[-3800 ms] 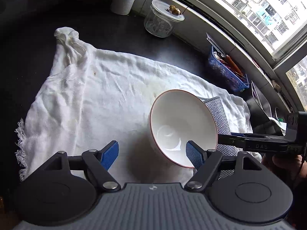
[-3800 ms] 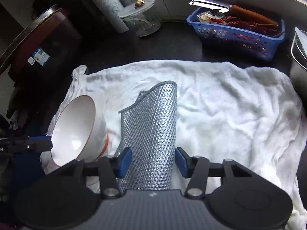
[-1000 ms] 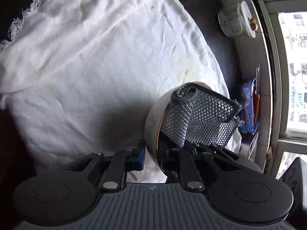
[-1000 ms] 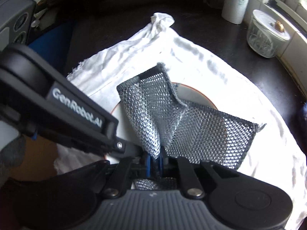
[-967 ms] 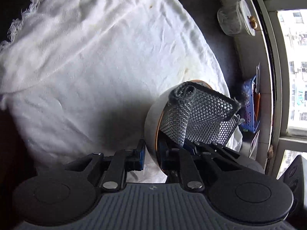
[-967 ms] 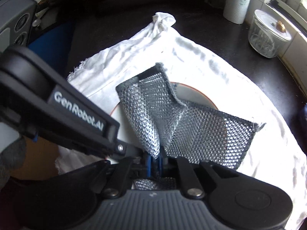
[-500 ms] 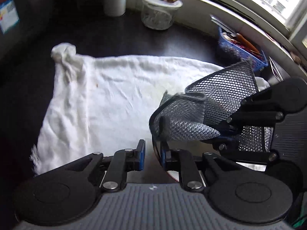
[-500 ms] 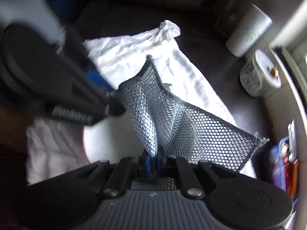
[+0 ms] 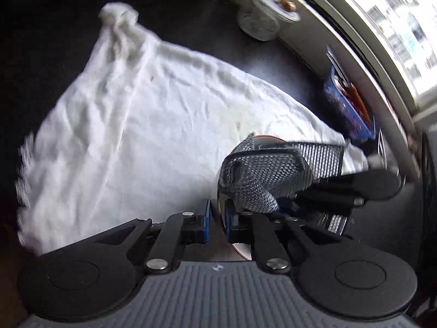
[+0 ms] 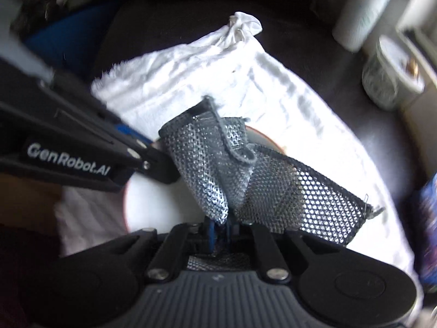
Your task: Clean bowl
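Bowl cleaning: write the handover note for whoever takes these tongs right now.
Left tongs: shut on the rim of the bowl, holding it tipped over the white towel.
Right tongs: shut on the mesh scrubbing cloth, which is bunched against the bowl's inside.
Done: both things picked up, cloth brought into the bowl.
Left: wipe round the inside; how much has been wiped cannot be told, as the cloth hides most of it. Then set the bowl and cloth down on the towel.
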Demonstrator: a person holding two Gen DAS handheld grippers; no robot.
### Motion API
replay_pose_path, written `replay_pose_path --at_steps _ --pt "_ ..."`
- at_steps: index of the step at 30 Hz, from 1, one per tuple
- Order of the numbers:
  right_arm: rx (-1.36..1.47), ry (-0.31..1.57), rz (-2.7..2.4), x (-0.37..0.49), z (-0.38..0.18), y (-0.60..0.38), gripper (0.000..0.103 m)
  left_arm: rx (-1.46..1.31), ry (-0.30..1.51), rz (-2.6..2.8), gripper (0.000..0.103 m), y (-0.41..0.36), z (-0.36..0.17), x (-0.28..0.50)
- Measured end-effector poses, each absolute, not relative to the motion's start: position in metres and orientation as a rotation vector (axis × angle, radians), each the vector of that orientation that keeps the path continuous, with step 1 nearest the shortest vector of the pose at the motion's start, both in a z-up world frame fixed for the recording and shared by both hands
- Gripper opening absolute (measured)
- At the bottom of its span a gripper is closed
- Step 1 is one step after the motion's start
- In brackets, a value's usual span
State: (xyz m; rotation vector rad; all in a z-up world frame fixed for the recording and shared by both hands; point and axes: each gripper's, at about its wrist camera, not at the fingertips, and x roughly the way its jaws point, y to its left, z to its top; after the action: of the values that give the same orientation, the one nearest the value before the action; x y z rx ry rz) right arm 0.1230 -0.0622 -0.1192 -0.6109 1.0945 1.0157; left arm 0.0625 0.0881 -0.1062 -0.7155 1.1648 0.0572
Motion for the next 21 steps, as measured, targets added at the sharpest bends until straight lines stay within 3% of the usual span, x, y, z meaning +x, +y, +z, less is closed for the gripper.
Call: replay_pose_path --at_steps 8,12,17,21 --pt "-0.382 1.227 1.025 0.122 -0.119 -0.075 0.010 -1.130 1.261 0.138 0.011 0.098 -0.132 0.036" --pt "-0.480 1.177 1.048 0.114 -0.117 -0.074 0.010 -0.934 1.257 0.072 0.013 0.087 -0.120 0.045" --pt "-0.751 0.975 1.005 0.104 -0.101 -0.070 0.010 -0.326 1.158 -0.006 0.013 0.058 -0.089 0.073" --pt "-0.894 0.910 1.017 0.105 -0.107 -0.062 0.008 -0.249 1.161 -0.083 0.013 0.061 -0.090 0.087"
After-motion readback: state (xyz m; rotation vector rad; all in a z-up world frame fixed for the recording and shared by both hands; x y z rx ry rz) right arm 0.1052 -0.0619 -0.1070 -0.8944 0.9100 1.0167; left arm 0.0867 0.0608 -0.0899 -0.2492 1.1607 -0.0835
